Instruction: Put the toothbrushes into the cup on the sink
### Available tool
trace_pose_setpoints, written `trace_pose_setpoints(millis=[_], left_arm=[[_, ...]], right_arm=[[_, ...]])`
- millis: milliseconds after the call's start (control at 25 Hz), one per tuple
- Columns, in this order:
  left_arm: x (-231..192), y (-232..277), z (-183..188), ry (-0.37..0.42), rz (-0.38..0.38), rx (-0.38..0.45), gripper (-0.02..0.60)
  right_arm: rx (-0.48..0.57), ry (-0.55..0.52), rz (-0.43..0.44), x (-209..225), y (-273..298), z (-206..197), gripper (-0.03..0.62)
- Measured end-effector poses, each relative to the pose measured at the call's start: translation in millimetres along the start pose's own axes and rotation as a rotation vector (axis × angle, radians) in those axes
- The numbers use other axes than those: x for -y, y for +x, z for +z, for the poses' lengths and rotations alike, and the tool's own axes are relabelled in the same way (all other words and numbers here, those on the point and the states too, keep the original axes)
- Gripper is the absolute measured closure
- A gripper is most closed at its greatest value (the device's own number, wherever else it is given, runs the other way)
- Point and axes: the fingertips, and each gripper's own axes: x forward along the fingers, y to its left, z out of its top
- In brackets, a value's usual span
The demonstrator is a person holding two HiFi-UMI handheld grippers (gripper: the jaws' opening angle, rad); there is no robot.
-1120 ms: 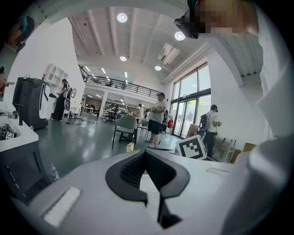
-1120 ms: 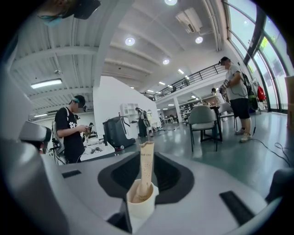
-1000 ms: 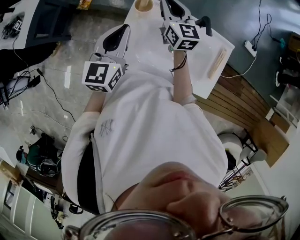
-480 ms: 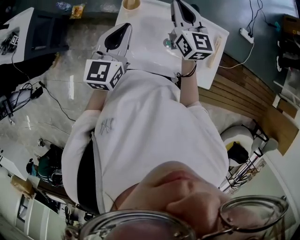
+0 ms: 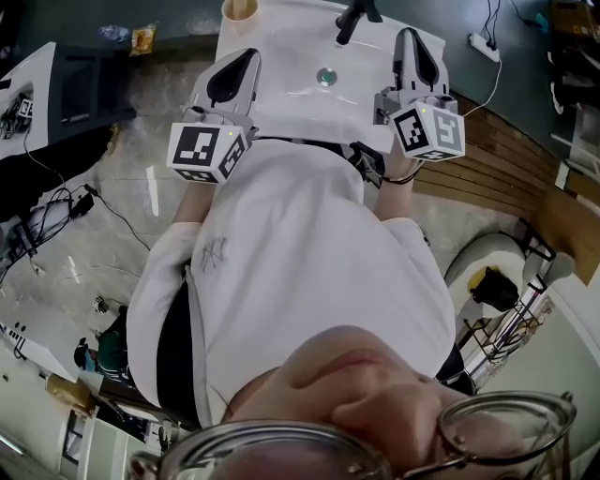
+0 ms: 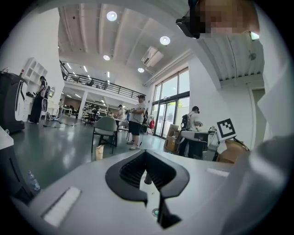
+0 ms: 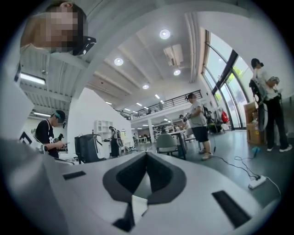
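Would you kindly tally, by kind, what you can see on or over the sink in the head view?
grippers: 2 (left gripper, right gripper)
cup: 1
faucet: 1
drain: 1
total: 5

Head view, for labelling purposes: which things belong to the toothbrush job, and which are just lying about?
Job: cup, sink, left gripper, right gripper; no toothbrush shows.
Lying about: power strip, floor cables, packet.
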Motion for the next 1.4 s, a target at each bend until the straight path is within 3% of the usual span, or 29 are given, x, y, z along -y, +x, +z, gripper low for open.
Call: trace_pose_setpoints(millis=[320,720,1120,1400], left_arm=[[11,0,-3,0.003,-0.013,-0.016,0.574],[12,5,-1,-0.023,-0.018,-0.012,0.574],[24,16,-5,-0.026,-0.037,-0.029,0.574],[28,23,-7,-0.03,-0.019,-0.039,0.574]], right_arm=[[0.006,0.111,-0.187,47,-79,-15,0.585],[-0.015,0.187,-0.273,50,-116,-42,0.585],[-0.066,0.118,-0.259,56,-114,-40,0.585],[-0.271,-0.014,-0.308,94,-110,-58,0.58]])
